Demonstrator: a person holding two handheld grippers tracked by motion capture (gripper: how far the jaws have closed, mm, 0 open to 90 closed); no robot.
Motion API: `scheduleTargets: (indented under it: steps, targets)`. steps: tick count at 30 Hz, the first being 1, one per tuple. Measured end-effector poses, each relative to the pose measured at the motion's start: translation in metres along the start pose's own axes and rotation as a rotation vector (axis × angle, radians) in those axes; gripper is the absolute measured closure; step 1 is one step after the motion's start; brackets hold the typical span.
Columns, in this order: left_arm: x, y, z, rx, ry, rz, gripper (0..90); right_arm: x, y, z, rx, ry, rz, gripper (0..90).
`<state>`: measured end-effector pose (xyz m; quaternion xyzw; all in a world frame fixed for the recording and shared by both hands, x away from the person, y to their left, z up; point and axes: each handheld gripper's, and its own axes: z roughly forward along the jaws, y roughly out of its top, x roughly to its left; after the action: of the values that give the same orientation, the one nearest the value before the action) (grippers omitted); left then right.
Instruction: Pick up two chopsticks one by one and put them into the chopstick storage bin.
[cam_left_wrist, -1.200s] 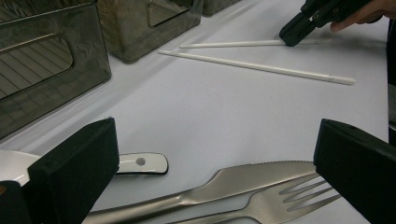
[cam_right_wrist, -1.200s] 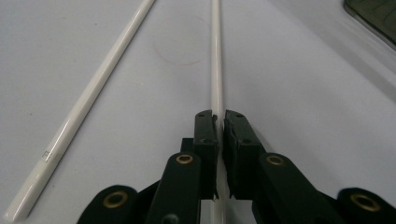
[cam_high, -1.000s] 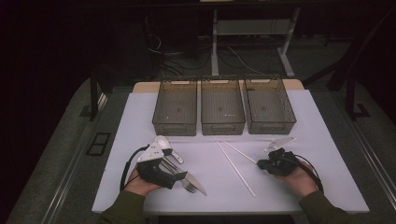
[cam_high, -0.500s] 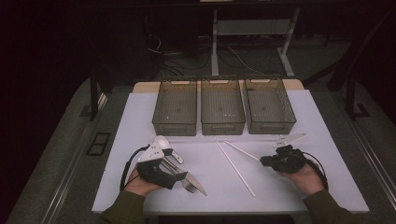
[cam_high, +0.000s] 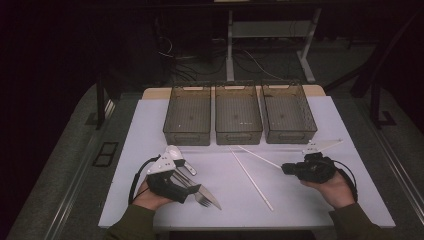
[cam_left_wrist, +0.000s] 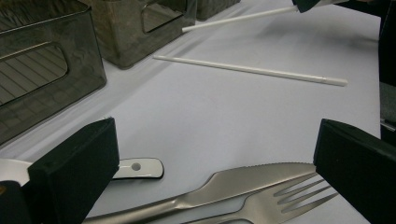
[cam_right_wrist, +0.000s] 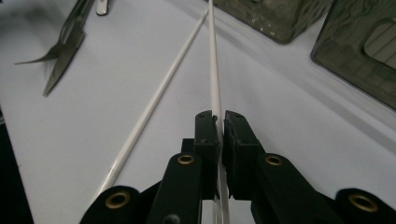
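- Chopstick (cam_right_wrist: 213, 70) is the thing in hand: a thin white stick, pinched at its near end by the right gripper (cam_high: 286, 168) at the right side of the surface (cam_high: 300, 205).
- Its jaws are pressed together on the stick, and the stick points away to the far left, toward the bins.
- To do this step well, I think the hand should lift slowly and keep the stick level, because it is long and held only at one end, so it could swing or slip.
- A firm squeeze matters too; the stick is smooth and thin.
- A second chopstick (cam_high: 251, 178) lies flat on the surface just beside the first one, a little to the left. It is easy to bump while lifting.
- Three see-through bins stand in a row at the far side: the left bin (cam_high: 188, 120), the middle bin (cam_high: 238, 120) and the right bin (cam_high: 288, 118).
- The far tip of the held stick sits near the bin fronts, so it could knock a bin wall if it is pushed forward too low.
- The left gripper (cam_left_wrist: 215, 158) waits at the near left with its jaws wide apart, holding nothing.
- Below it lie a knife (cam_left_wrist: 261, 175), a fork (cam_left_wrist: 289, 198) and a white handle (cam_left_wrist: 137, 168) with a small hole.
- Those are well apart from the sticks and should not get in the way.
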<state>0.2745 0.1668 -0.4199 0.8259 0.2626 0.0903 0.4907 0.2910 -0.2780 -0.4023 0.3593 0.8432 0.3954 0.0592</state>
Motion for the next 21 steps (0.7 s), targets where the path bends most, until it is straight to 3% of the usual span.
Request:
scheduleTargets:
  steps: [9,21]
  targets:
    - [0.001,-0.002,-0.002,-0.028,-0.012,0.006,0.0,0.003,0.012,-0.009,-0.061,0.029,-0.011,84.4]
    - [0.003,-0.004,-0.001,-0.023,-0.024,0.004,0.0,0.005,0.041,0.004,-0.097,0.042,-0.024,84.3]
